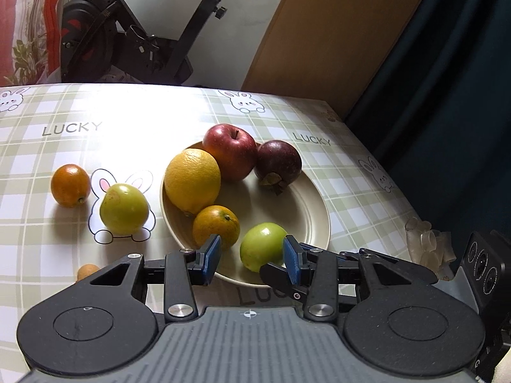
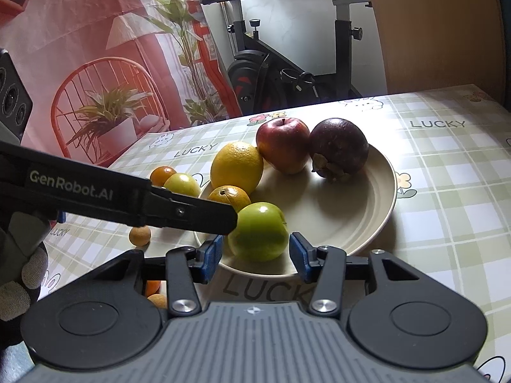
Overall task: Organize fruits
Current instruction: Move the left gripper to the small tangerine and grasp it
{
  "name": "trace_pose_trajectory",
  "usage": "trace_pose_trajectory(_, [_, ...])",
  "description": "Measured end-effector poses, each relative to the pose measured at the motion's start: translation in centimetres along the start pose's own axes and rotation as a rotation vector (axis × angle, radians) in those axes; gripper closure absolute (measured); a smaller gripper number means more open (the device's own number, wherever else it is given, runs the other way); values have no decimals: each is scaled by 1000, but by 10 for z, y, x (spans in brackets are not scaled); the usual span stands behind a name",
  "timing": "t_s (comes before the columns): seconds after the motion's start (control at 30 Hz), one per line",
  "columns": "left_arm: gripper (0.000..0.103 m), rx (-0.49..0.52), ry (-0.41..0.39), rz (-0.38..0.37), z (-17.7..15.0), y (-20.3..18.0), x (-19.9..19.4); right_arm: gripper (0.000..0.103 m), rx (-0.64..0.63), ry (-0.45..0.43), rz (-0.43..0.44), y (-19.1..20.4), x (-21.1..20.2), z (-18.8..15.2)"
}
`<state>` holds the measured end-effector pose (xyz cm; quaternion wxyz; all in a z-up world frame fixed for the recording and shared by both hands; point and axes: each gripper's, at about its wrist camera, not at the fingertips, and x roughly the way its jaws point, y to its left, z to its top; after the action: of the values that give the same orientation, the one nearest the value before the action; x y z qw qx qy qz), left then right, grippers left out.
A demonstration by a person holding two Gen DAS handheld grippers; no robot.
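**Five fruits on the plate, more on the cloth**

A cream plate (image 1: 306, 198) sits on the table (image 1: 48, 239), which wears a green plaid "LUCKY" cloth. On the plate a red apple (image 1: 230, 151) and a dark purple fruit (image 1: 278, 162) lie at its far rim, touching; a yellow orange (image 1: 192, 180) leans on the apple, and a small orange (image 1: 216, 225) and a green fruit (image 1: 263, 245) lie at the near rim.

The right gripper (image 2: 254, 255) stands with its jaws apart, the green fruit between the blue pads, which show a gap on each side. The left gripper (image 1: 252, 257) hangs over the plate's near rim, jaws parted, nothing held.

Off the plate toward the table's left edge lie a second green fruit (image 1: 124, 209), another small orange (image 1: 70, 185) and a small tan fruit (image 1: 87, 271).
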<state>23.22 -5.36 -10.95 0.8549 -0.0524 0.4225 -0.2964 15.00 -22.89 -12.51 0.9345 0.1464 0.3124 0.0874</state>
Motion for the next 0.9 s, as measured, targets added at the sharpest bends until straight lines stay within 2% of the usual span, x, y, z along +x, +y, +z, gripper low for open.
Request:
trace_pose_trajectory(0.2, [58,-43,-65,20,4,21,-28,53,-23,-21,-4,7,-7,3])
trace_pose_trajectory(0.47, [58,-98,-90,80,-4,57,-55,52,-69,-20,14,20,-11,4])
trace_pose_trajectory(0.63, [58,-126,-65,115,-10,75,-61,52,-109,-12,30,31,-9,5])
trace_pose_trajectory(0.9, [58,-176,-34,66,-27,92,-60,52,-190,50,78,55,3,0])
